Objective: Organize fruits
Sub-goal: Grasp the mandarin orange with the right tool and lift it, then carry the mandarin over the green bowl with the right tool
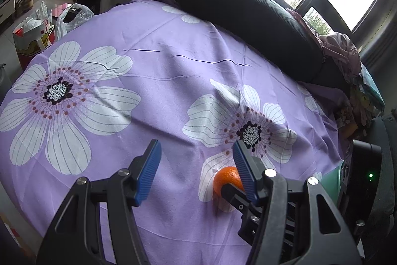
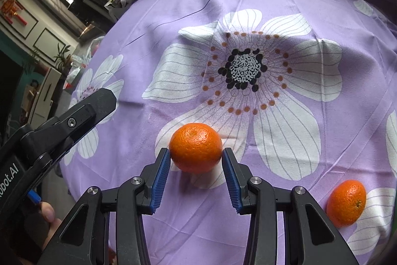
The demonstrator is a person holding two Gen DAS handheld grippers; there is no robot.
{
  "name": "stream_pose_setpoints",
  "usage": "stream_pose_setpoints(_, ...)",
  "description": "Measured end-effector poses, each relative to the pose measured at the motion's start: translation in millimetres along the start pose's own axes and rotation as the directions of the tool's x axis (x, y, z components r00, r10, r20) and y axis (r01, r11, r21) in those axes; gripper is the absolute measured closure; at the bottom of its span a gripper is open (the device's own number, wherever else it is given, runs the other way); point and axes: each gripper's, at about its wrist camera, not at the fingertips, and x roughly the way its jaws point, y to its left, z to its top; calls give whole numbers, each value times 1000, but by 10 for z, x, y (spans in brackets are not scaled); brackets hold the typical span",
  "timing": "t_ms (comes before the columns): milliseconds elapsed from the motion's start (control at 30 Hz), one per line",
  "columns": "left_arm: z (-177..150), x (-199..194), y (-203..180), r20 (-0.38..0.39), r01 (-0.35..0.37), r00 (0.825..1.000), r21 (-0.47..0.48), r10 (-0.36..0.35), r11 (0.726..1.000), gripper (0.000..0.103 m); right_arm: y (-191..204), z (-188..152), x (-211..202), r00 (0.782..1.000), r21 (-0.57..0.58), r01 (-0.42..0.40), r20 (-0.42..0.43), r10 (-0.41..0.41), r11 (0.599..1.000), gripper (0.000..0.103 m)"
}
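My right gripper [image 2: 196,153] is shut on an orange mandarin [image 2: 196,147], its blue pads pressing the fruit's two sides at the tips. The fruit sits low over the purple flowered cloth [image 2: 285,4]; I cannot tell whether it touches. A second mandarin [image 2: 346,203] lies loose on the cloth to the lower right. My left gripper [image 1: 196,149] stands open with nothing between its fingers. In the left wrist view the held mandarin [image 1: 224,178] shows just behind the right finger, partly hidden. A black finger [image 2: 99,101] of the left gripper reaches in from the left of the right wrist view.
A long dark cushion [image 1: 235,16] runs along the far side of the cloth, with piled clothes [image 1: 340,54] at its right end. A green object [image 1: 331,181] shows at the right edge. Bags [image 1: 37,34] stand on the floor beyond the left edge.
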Motion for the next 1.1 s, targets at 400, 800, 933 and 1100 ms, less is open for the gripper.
stream_pose_setpoints(400, -26, 27, -61, -12, -2, 1000, 25, 3, 1000, 43, -46, -5, 102, 996, 30, -67, -48, 69, 997, 60)
stream_pose_setpoints(800, -64, 13, -196, -19, 42, 999, 75, -41, 996, 43, -428, 30, -259, 996, 153, -76, 55, 68, 985, 59)
stream_pose_setpoints(933, -146, 16, -390, -30, 78, 997, 151, -75, 985, 43, -664, 29, -473, 991, 222, -101, 110, 78, 970, 59)
stream_pose_setpoints(1100, -325, 33, -746, -63, 157, 987, 292, -144, 943, 44, -917, 13, -723, 979, 287, -139, 184, 87, 948, 59)
